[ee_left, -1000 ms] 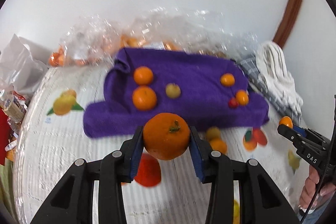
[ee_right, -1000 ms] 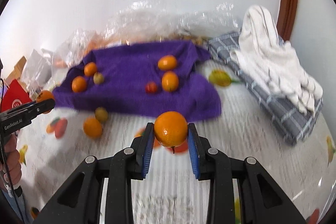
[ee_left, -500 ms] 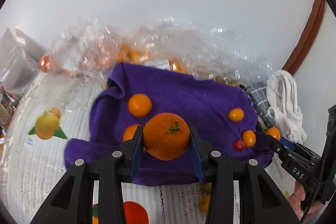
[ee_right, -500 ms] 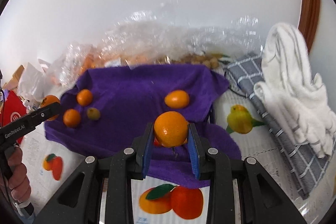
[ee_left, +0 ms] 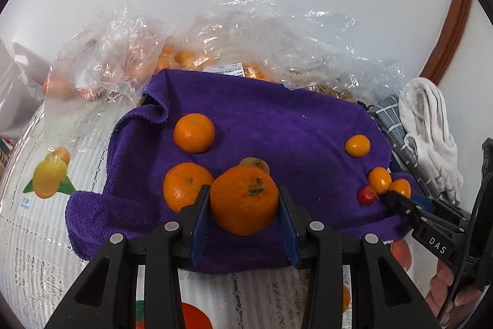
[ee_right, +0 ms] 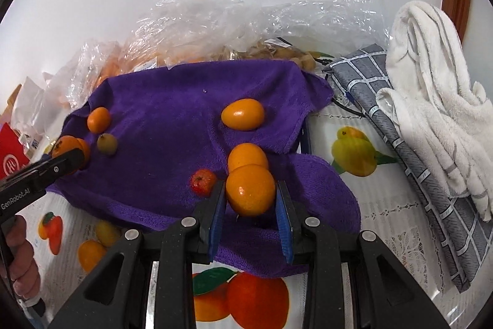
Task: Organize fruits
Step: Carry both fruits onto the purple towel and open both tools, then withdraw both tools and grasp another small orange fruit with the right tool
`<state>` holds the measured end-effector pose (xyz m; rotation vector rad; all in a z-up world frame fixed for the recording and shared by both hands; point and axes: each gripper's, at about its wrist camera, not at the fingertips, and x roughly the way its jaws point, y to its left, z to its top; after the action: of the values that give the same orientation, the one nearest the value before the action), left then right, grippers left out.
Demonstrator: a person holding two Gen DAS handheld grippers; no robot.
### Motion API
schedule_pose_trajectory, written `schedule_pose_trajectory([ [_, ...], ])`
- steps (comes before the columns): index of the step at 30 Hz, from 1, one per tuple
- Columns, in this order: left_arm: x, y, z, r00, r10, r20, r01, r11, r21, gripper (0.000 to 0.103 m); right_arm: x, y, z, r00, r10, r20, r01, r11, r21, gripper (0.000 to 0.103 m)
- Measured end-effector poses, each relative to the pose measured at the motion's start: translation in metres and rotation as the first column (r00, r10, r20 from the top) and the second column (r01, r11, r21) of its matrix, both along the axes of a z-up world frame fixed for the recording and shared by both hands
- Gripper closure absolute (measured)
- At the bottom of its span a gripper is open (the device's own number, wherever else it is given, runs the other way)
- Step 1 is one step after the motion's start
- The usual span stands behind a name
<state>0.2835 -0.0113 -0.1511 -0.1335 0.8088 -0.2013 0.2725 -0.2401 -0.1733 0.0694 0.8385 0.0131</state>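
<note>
left gripper tilted down clamping tangerine, right gripper likewise clamping kumquat

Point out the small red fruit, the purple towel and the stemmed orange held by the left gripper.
small red fruit (ee_right: 202,181), right wrist view, middle of its skin.
purple towel (ee_left: 277,119), left wrist view, bare middle of the cloth.
stemmed orange (ee_left: 240,205), left wrist view, front of the peel.
</note>
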Motion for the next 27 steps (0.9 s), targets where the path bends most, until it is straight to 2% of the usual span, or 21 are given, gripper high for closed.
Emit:
schedule_pose_trajectory([
  [7,-0.001,-0.006,-0.006,1.000,-0.015,0.001,0.015,0.999,0.040,0.064,-0.002,0.002,0.000,1.000,-0.005,0.012,0.005,1.000,-0.022,0.067],
  [10,0.000,-0.005,-0.008,1.000,-0.013,-0.015,0.013,1.000,0.025,0.063,-0.004,0.004,0.002,1.000,-0.006,0.021,0.006,1.000,-0.025,0.064],
  [14,0.000,-0.006,-0.005,1.000,-0.006,-0.021,0.007,0.999,0.040,0.061,-0.010,0.011,0.007,0.998,-0.012,0.062,0.018,0.995,-0.093,0.064],
  [17,-0.004,-0.007,0.001,1.000,0.012,0.022,-0.014,0.997,0.071,0.051,-0.015,0.015,0.014,0.996,-0.006,0.090,0.016,0.994,-0.107,0.062],
  [21,-0.010,-0.008,0.013,0.996,0.022,0.088,-0.030,0.996,0.087,0.050,-0.018,0.016,0.022,0.997,-0.001,0.074,0.008,0.996,-0.086,0.054],
  [23,-0.013,-0.007,0.019,0.994,0.018,0.107,-0.026,0.997,0.074,0.046,-0.018,0.017,0.024,0.998,0.012,0.056,-0.008,0.997,-0.073,0.054],
  [27,-0.017,0.003,0.024,0.992,0.040,0.120,-0.046,0.998,0.049,0.046,-0.021,0.018,0.022,1.000,0.017,0.026,-0.016,0.999,-0.051,0.054],
])
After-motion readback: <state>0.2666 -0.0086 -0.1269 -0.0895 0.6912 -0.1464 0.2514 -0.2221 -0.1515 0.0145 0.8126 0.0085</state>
